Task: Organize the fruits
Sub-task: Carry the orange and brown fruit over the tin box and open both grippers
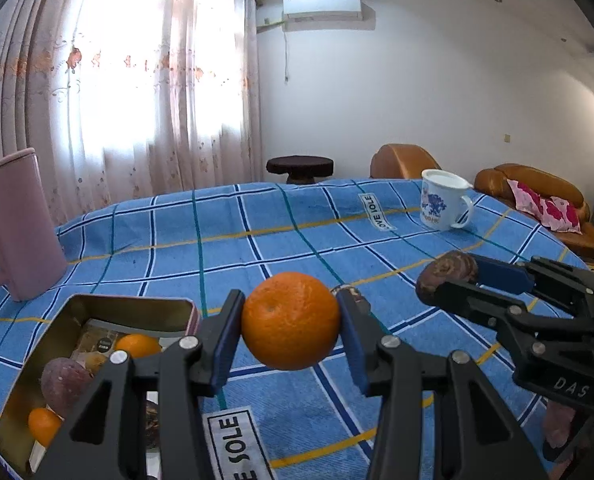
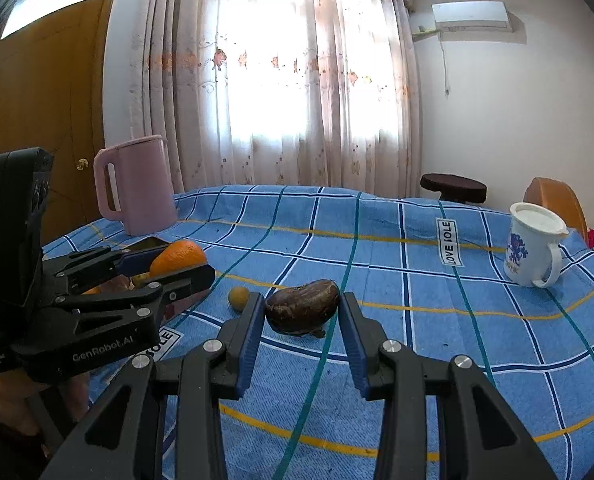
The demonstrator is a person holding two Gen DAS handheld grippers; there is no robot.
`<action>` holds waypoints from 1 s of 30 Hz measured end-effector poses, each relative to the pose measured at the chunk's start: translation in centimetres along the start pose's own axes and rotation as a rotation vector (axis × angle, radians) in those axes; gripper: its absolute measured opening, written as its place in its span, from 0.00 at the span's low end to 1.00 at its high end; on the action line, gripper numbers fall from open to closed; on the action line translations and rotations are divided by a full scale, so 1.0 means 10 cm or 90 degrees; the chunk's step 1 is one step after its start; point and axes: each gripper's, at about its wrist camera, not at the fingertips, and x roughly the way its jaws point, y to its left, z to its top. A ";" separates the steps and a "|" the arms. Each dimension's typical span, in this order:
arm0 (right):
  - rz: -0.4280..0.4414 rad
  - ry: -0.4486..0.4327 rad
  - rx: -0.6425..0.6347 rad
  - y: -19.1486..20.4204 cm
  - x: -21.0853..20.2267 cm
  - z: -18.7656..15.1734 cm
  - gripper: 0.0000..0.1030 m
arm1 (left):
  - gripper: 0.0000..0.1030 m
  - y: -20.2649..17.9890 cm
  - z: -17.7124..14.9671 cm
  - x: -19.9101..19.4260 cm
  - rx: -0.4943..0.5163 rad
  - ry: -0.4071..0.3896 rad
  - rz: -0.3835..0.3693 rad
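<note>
My left gripper is shut on an orange and holds it above the blue checked cloth, just right of a gold tin box. The tin holds two small oranges and a purple fruit. My right gripper is shut on a dark brown wrinkled fruit, held above the cloth; it also shows in the left wrist view. In the right wrist view the left gripper holds the orange. A small yellow-brown fruit lies on the cloth.
A pink jug stands at the far left near the tin. A white mug with blue print stands at the far right of the table. A dark stool and a brown sofa are beyond it.
</note>
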 end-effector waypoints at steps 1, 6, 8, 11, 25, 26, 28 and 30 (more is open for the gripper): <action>0.000 -0.004 -0.001 0.01 -0.01 0.00 0.39 | 0.47 0.00 0.00 -0.01 0.000 -0.003 0.001; -0.001 -0.020 -0.007 0.00 -0.05 0.00 0.39 | 0.47 -0.01 -0.01 -0.06 0.000 -0.019 0.004; -0.002 -0.028 -0.011 0.01 -0.07 -0.01 0.39 | 0.47 -0.01 -0.01 -0.07 0.000 -0.024 0.005; -0.004 -0.035 -0.014 0.02 -0.08 -0.01 0.39 | 0.47 0.00 -0.02 -0.12 -0.002 -0.038 0.007; -0.007 -0.033 -0.031 0.11 -0.07 -0.01 0.39 | 0.47 0.08 -0.06 -0.23 -0.022 -0.048 0.001; -0.003 -0.031 -0.028 0.11 -0.06 0.00 0.39 | 0.47 0.09 -0.06 -0.23 -0.025 -0.046 0.001; 0.001 -0.028 -0.029 0.15 -0.05 0.01 0.39 | 0.47 0.13 -0.07 -0.25 -0.031 -0.045 0.000; 0.006 -0.026 -0.033 0.19 -0.03 0.03 0.39 | 0.47 0.17 -0.08 -0.27 -0.037 -0.044 0.000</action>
